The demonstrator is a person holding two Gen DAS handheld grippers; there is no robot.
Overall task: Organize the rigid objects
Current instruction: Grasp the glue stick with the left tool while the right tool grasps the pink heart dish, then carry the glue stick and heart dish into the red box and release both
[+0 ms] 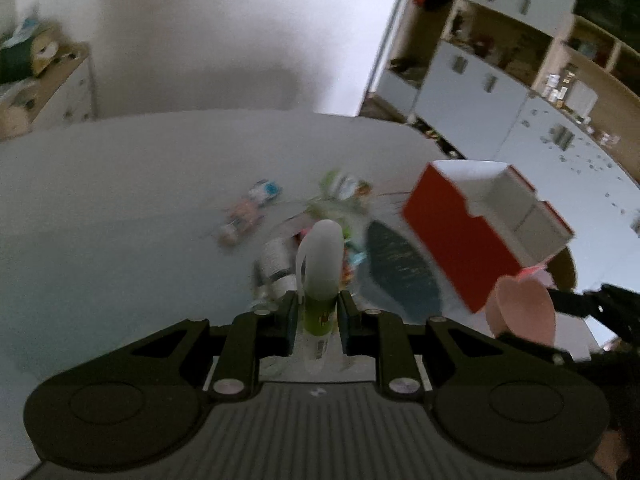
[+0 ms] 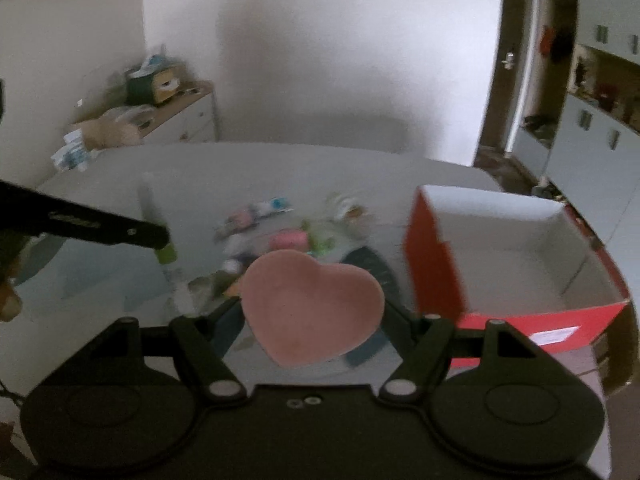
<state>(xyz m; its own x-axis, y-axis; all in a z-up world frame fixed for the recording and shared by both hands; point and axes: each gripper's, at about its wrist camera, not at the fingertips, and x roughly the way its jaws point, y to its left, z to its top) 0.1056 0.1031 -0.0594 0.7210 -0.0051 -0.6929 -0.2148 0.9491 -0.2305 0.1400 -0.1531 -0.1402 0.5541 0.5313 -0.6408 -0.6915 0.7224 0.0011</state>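
My left gripper (image 1: 318, 306) is shut on a green and white bottle with a frosted cap (image 1: 320, 264), held above the table. It also shows in the right wrist view (image 2: 160, 236) at the left. My right gripper (image 2: 314, 312) is shut on a pink heart-shaped dish (image 2: 312, 304), held above the table; the dish shows in the left wrist view (image 1: 524, 312) at the right. An open red box with a white inside (image 2: 508, 252) stands at the right, and shows in the left wrist view (image 1: 452, 240).
Several small items lie in a blurred pile on the white table (image 1: 120, 208): small packets (image 2: 260, 212), a pink roll (image 2: 288, 240), a white bottle (image 1: 276, 260) and a dark oval mat (image 1: 400, 272). Cabinets (image 1: 520, 92) stand behind.
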